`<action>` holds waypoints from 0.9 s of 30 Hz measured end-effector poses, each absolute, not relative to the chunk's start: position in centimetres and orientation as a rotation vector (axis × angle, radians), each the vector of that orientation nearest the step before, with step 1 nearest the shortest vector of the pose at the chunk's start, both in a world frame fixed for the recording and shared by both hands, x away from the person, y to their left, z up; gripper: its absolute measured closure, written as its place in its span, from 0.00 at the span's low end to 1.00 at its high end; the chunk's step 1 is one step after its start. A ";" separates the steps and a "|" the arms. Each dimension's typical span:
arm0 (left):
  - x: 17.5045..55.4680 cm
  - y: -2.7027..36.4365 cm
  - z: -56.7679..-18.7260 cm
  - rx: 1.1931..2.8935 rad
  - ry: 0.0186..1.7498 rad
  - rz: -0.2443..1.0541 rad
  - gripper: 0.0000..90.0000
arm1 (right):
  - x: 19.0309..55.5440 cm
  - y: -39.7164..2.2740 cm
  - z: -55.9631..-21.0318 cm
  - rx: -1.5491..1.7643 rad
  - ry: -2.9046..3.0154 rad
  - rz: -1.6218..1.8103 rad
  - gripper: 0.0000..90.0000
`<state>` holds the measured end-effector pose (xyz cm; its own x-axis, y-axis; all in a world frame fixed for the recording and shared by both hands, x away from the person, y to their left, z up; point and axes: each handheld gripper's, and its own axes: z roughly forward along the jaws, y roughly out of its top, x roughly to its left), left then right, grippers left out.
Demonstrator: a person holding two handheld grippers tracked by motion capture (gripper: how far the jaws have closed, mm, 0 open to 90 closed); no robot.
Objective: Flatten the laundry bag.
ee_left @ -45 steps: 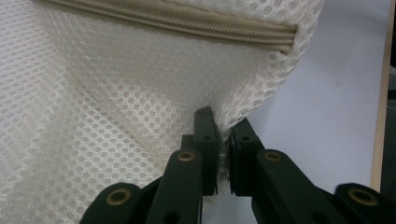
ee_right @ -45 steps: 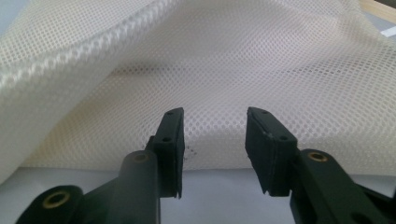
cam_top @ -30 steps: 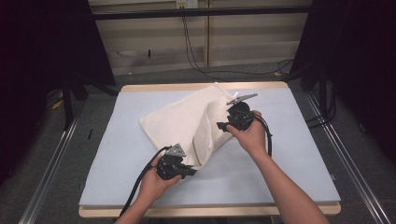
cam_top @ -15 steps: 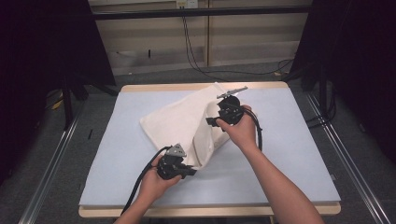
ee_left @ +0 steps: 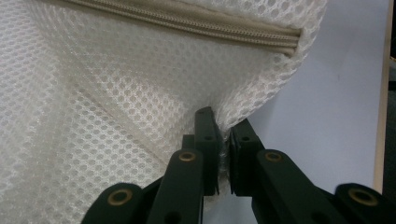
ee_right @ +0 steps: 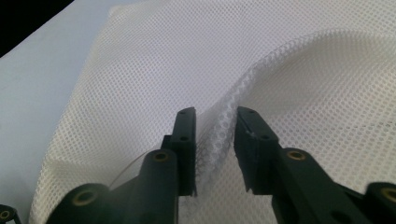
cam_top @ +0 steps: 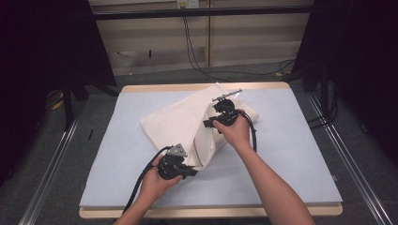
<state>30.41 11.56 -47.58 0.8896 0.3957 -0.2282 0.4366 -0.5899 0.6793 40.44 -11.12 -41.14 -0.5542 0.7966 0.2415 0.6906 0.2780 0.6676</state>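
Note:
A cream mesh laundry bag (cam_top: 176,123) lies crumpled on the pale blue table top (cam_top: 291,154). My left gripper (cam_top: 192,172) is at the bag's near corner, shut on the mesh (ee_left: 140,93) just below the zipper's end (ee_left: 289,39). My right gripper (cam_top: 209,123) rests on the bag's upper right part and points left. Its jaws have just been closing. A raised fold of mesh (ee_right: 229,112) stands between them, and the right gripper (ee_right: 215,126) still shows a narrow gap with the pads not pressing.
The table's wooden edge (cam_top: 211,212) runs along the near side. Metal rails (cam_top: 51,159) flank the table on the floor. Cables (cam_top: 197,51) hang at the back wall. Bare blue surface lies to the bag's left and right.
My right hand has slid left across the bag, away from its right edge, and its jaws now straddle a fold of mesh. The left hand has kept still on the corner.

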 end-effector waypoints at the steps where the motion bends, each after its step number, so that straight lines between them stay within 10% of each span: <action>1: 30.4 11.6 -47.5 2.275 0.591 -0.066 0.94 | 40.4 -11.2 -41.1 1.395 2.404 1.145 0.88; 27: 30.5 12.1 -47.4 2.235 0.620 -0.110 0.89 | 36.6 -14.0 -40.4 1.344 2.374 1.151 0.96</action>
